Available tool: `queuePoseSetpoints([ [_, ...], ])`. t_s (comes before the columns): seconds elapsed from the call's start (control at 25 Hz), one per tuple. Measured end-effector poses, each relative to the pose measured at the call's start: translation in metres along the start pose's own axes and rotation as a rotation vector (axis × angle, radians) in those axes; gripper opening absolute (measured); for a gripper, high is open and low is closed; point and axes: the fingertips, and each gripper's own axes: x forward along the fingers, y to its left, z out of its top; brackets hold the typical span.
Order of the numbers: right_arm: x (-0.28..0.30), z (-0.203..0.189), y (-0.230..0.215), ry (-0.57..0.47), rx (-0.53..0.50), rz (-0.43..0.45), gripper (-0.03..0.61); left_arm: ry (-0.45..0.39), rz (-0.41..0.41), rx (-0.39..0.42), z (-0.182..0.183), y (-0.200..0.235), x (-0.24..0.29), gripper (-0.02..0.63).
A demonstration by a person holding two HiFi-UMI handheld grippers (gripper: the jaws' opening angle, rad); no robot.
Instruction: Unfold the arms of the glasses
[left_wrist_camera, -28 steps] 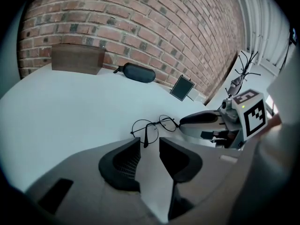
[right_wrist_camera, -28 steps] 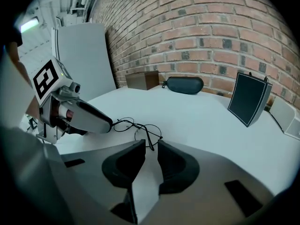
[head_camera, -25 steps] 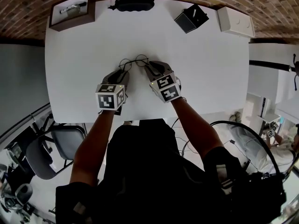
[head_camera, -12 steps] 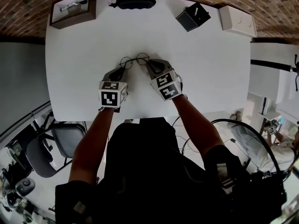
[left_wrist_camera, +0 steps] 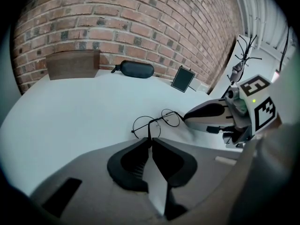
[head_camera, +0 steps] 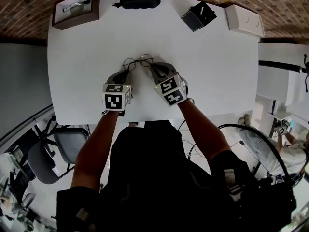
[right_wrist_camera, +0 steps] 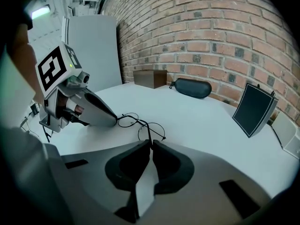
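Wire glasses (head_camera: 138, 61), left gripper (left_wrist_camera: 151, 138) just closed on one arm, right gripper (right_wrist_camera: 151, 143) pinching the other — unclear overhead.

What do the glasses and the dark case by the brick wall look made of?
Glasses: probably thin dark metal wire, going by the hair-thin round rims and arms; lenses clear, glass or plastic I cannot tell. Case: dark, matte, perhaps fabric or leatherette; rounded soft-looking shape, no glare.

White table (head_camera: 217, 81): glasses (head_camera: 138, 62) mid-table, 4 things at back (wooden box (head_camera: 75, 11), black case (head_camera: 140, 0), dark box (head_camera: 198, 17), white box (head_camera: 245, 21)).
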Motion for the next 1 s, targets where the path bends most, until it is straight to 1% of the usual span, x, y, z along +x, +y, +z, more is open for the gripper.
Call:
queuePoseSetpoints([
  [0.16, -0.01, 0.002, 0.003, -0.03, 0.004, -0.01, 0.025, -0.029, -0.017, 0.015, -0.001, -0.007, -0.006, 0.035],
  [0.36, -0.026, 0.006, 0.016, -0.069, 0.022, -0.012, 0.021, -0.059, -0.011, 0.054, 0.001, -0.016, -0.016, 0.035],
  [0.48, -0.033, 0.008, 0.025, -0.085, 0.019, -0.012, 0.02, -0.074, -0.014, 0.061, -0.001, -0.019, -0.024, 0.034],
  [0.64, -0.042, 0.006, 0.041, -0.09, 0.007, -0.006, 0.02, -0.083, -0.029, 0.067, -0.007, -0.026, -0.034, 0.035],
  [0.88, -0.049, 0.0, 0.065, -0.077, -0.006, -0.008, 0.02, -0.083, -0.081, 0.109, -0.02, -0.035, -0.046, 0.035],
  [1.0, -0.049, -0.004, 0.079, -0.067, -0.001, 0.006, 0.02, -0.072, -0.104, 0.133, -0.029, -0.041, -0.048, 0.035],
])
